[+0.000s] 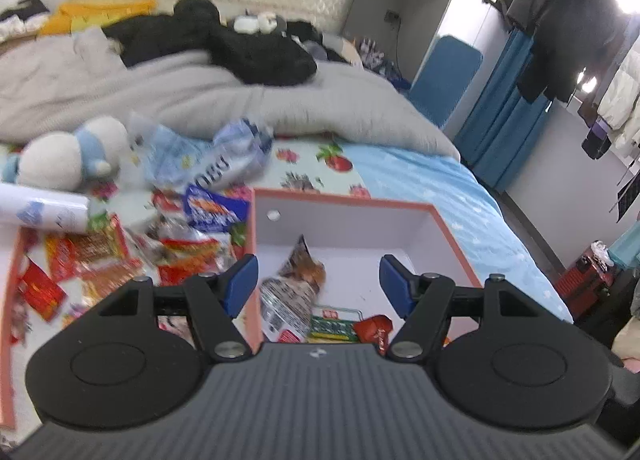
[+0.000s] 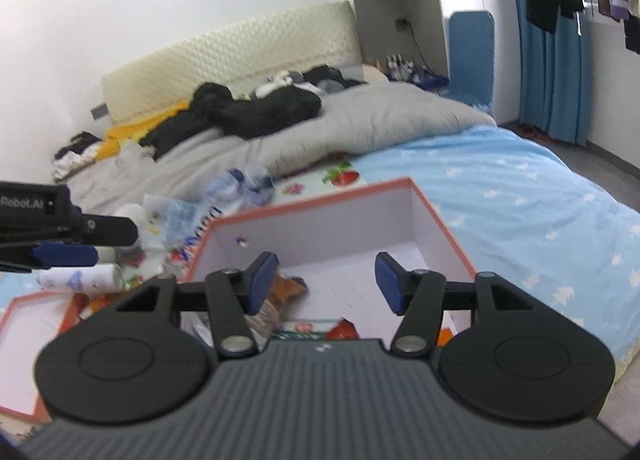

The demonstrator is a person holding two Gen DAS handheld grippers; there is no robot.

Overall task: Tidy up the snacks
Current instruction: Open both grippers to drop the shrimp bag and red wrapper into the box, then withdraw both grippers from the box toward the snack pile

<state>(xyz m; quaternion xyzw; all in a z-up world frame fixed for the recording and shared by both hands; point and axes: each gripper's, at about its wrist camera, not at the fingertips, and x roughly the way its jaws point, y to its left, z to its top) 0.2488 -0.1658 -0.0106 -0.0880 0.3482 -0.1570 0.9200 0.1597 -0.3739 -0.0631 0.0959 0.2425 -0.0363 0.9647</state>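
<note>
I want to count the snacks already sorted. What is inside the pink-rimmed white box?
Inside the pink-rimmed white box lie a silver-and-brown snack bag, a green flat packet and a red wrapped candy. The gripper body covers the near part of the box, so more snacks may be hidden.

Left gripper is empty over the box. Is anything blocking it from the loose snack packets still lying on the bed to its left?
Only the box wall. The left gripper, open, hangs above the pink-rimmed box, and the snack packets lie on the bedsheet just outside that left wall. Lift over the rim and nothing else visible stands between them.
</note>
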